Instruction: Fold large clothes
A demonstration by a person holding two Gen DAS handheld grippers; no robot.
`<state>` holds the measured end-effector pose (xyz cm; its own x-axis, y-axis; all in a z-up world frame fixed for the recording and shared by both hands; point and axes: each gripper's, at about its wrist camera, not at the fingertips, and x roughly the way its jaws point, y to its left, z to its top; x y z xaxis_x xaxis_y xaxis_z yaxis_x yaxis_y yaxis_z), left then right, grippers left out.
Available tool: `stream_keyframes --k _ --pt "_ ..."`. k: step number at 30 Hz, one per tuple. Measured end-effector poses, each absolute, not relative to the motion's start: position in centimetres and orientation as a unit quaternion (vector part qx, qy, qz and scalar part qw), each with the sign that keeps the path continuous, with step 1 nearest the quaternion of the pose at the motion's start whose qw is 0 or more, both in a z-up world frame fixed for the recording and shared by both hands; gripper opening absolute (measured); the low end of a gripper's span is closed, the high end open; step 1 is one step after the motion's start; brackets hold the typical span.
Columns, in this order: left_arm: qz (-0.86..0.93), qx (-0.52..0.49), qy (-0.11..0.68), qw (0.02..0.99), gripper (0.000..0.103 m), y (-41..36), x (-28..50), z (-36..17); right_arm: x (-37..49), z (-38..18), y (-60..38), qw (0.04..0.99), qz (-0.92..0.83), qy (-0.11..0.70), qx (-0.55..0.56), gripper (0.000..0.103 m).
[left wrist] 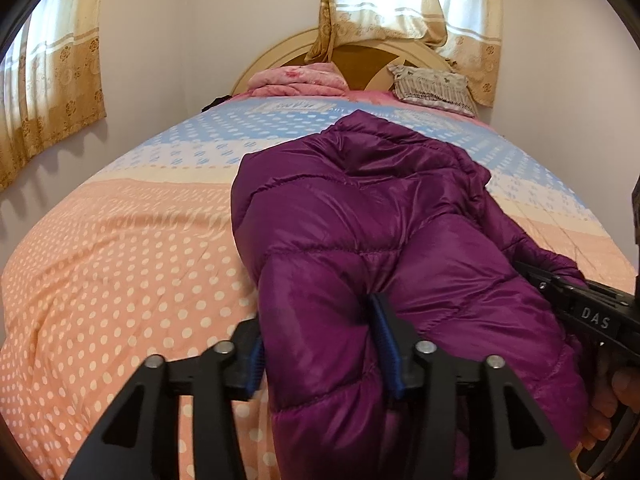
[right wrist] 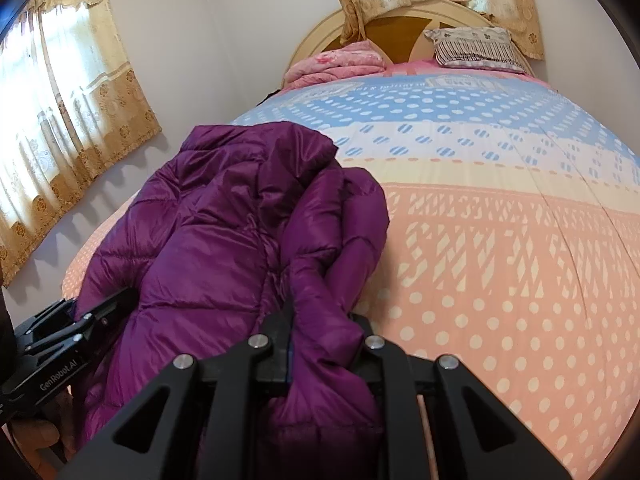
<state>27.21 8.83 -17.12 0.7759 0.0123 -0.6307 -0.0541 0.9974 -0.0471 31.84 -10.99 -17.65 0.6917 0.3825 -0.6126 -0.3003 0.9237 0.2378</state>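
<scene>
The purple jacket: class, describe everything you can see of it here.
The jacket is a shiny, quilted, puffy purple garment, crumpled and partly folded lengthwise on the bed's quilt. Its near end runs between the jaws of both grippers: the left gripper stands open around a thick fold, and the right gripper is clamped on a bunched edge.

Jacket (left wrist: 360,220) lies on bedspread (left wrist: 120,260), running from near edge toward headboard (left wrist: 360,54). Folded blanket (left wrist: 300,80) and pillow (left wrist: 434,88) at head of bed, blanket left of pillow, both behind jacket
</scene>
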Motion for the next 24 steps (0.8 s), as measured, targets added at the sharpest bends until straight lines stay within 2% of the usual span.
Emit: stream_keyframes --k 5,10,17,20,24 --pt "0.038 -0.027 0.335 0.941 0.074 9.1 27.6 -17.7 32.3 -17.9 -10.9 0.914 0.182 0.357 0.062 0.022" --pt "0.042 -0.03 0.334 0.941 0.08 9.2 27.8 -18.1 32.4 -18.4 -10.6 0.913 0.175 0.364 0.061 0.031" --pt "0.047 -0.04 0.333 0.941 0.085 9.6 27.5 -18.9 32.4 -18.8 -10.6 0.911 0.172 0.37 0.062 0.035" --pt "0.05 -0.042 0.336 0.94 0.086 9.6 27.4 -18.8 32.5 -18.6 -10.6 0.912 0.165 0.372 0.057 0.043" --pt "0.067 -0.032 0.32 0.945 0.086 9.6 26.2 -17.2 32.1 -17.8 -11.5 0.917 0.155 0.362 0.062 0.065"
